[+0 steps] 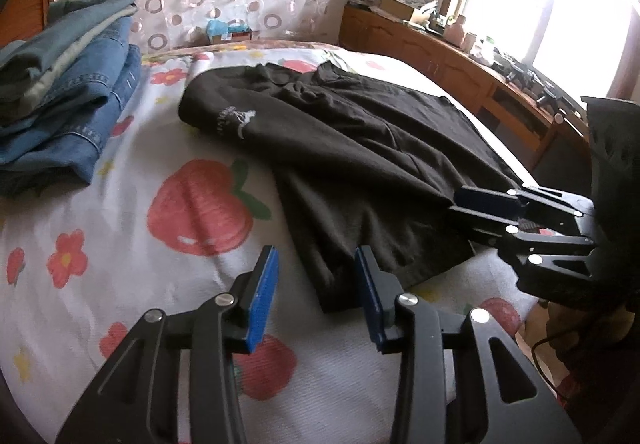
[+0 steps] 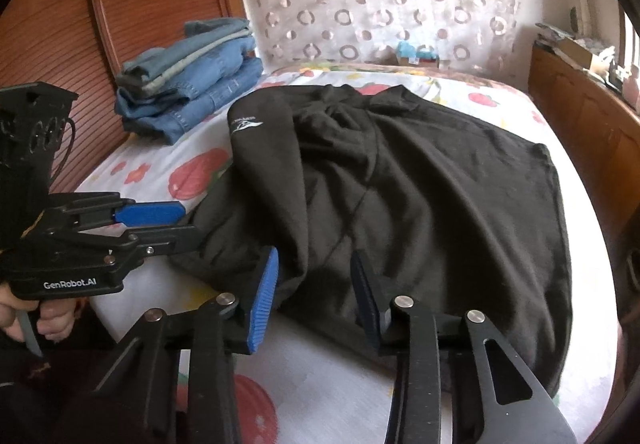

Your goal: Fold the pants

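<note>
Both my tongs, left gripper point(image 1: 316, 296) and right gripper point(image 2: 314, 294), sit wide open and empty at the near hem of the black pants point(image 2: 420, 204) sprawled on the bed point(image 1: 120, 244), so next I'd guess pinching that edge for the first fold.

"GenRobot.AI" read in white on black body of left gripper point(image 2: 182, 222), right wrist view. Small white logo print on black pants point(image 2: 420, 212) near folded upper edge; lettering there too blurred to read in either view.
</note>
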{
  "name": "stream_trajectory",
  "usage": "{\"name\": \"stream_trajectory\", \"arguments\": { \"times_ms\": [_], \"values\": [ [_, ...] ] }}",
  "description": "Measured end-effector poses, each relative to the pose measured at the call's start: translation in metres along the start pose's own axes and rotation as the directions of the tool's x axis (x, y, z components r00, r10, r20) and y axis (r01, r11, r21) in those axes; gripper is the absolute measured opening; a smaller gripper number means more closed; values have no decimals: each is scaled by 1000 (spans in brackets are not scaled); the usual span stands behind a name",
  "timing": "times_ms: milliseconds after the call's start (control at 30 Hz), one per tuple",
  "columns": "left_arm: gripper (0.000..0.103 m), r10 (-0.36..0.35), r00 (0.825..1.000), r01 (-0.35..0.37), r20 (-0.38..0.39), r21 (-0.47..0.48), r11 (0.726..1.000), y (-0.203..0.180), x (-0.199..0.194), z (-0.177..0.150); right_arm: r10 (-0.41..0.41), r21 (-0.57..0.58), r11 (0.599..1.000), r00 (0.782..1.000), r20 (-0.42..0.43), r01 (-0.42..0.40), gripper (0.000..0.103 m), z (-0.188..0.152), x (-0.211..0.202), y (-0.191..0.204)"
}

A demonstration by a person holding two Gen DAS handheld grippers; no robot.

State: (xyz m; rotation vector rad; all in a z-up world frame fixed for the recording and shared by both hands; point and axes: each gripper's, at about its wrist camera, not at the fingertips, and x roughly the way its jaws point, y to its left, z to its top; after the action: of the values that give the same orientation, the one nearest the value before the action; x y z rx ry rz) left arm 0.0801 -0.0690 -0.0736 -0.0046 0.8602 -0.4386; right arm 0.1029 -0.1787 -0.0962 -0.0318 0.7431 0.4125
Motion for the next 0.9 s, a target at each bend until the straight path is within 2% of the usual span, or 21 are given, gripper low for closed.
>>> {"name": "stream_trajectory", "arguments": {
  "times_ms": [100, 167, 267, 333, 700, 900],
  "values": [
    [38, 19, 1000, -19, 20, 2, 1000, 1, -5, 1, 9, -10, 1000, 1000, -6, -9, 28, 2, 5, 3],
    [38, 30, 999, -30, 28, 6, 1000, 0, -7, 1, 17, -16, 1000, 1000, -14, -17, 17, 3, 9, 5],
    [38, 43, 998, -44, 37, 10, 999, 0, -10, 1, 32, -21, 999, 999, -18, -32, 5, 4, 11, 6],
    [38, 48, 998, -48, 39, 7, 999, -1, -11, 2, 31, -29, 999, 1000, -2, -32, 3, 6, 8, 7],
    [38, 63, 996, -64, 56, 7, 998, -7, -15, 9, -28, -29, 999, 991, 131, 32, 0, 22, -36, -8],
    [38, 52, 996, -55, 69, 36, 998, -19, -16, 21, -81, -24, 996, 983, 166, 86, 0, 26, -60, -26]
  ]
}}
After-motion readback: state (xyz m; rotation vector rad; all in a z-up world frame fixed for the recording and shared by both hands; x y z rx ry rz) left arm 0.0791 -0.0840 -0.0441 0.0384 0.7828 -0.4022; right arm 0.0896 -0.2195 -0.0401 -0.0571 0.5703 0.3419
